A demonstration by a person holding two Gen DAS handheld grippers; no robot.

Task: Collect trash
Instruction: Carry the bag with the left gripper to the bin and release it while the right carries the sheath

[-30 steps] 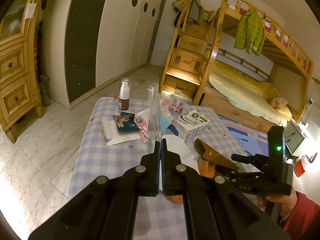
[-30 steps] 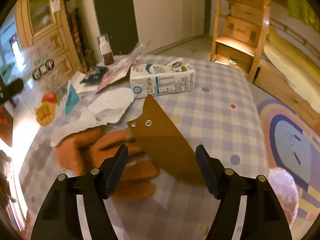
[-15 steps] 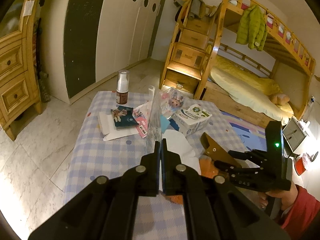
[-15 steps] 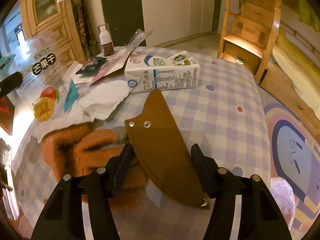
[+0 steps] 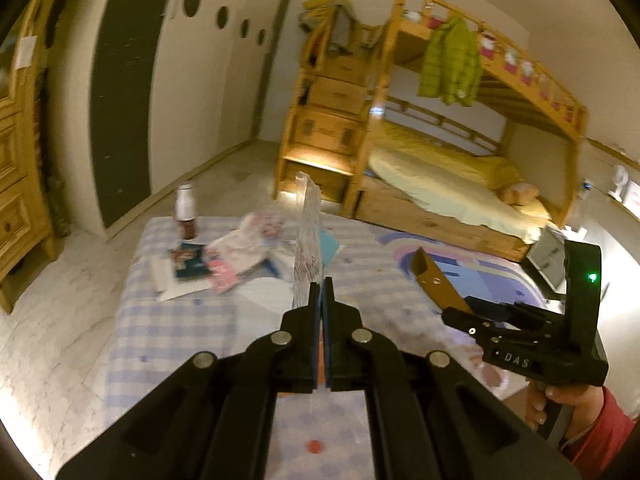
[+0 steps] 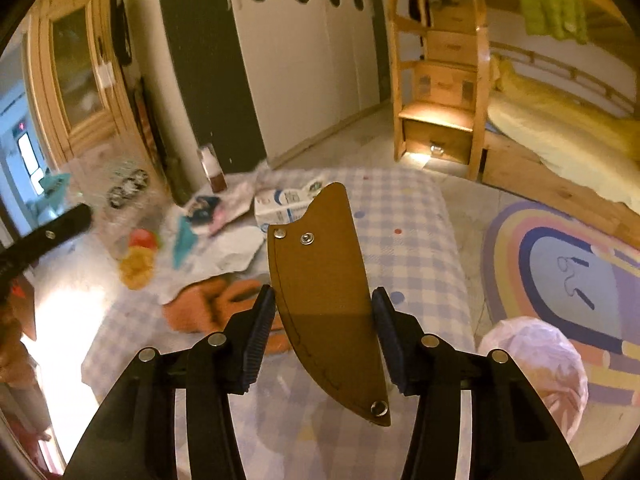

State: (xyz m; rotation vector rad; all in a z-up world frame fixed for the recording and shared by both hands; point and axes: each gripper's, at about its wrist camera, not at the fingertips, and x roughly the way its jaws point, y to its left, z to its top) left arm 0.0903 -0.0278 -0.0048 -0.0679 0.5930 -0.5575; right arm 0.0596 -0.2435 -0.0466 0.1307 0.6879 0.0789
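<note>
Right wrist view, near: right gripper [image 6: 323, 326] clamps a brown sheath [image 6: 320, 280] between its fingers, lifted off the checked cloth [image 6: 404, 252]; sheath's lower tip w/ a rivet hangs below the fingers, its back side hidden. Low right, a pale pink bag [image 6: 536, 364], partly cut off by the gripper arm. Under and behind the sheath: an orange glove [image 6: 212, 304], white paper [image 6: 228, 252], then a milk carton [image 6: 280, 208], half covered by the sheath top. Further back a pump bottle [image 6: 212, 168], blurred.

Left wrist view: left gripper [image 5: 321, 300] pinched tight on a clear plastic wrapper [image 5: 308, 240] standing edge-on, so its print can't be read. Wrapper blocks part of the litter pile behind; flat packets [image 5: 200, 264] there are too smeared to ID. Far back, a bunk bed [image 5: 440, 128] w/ a green jacket [image 5: 450, 62] on the rail.
</note>
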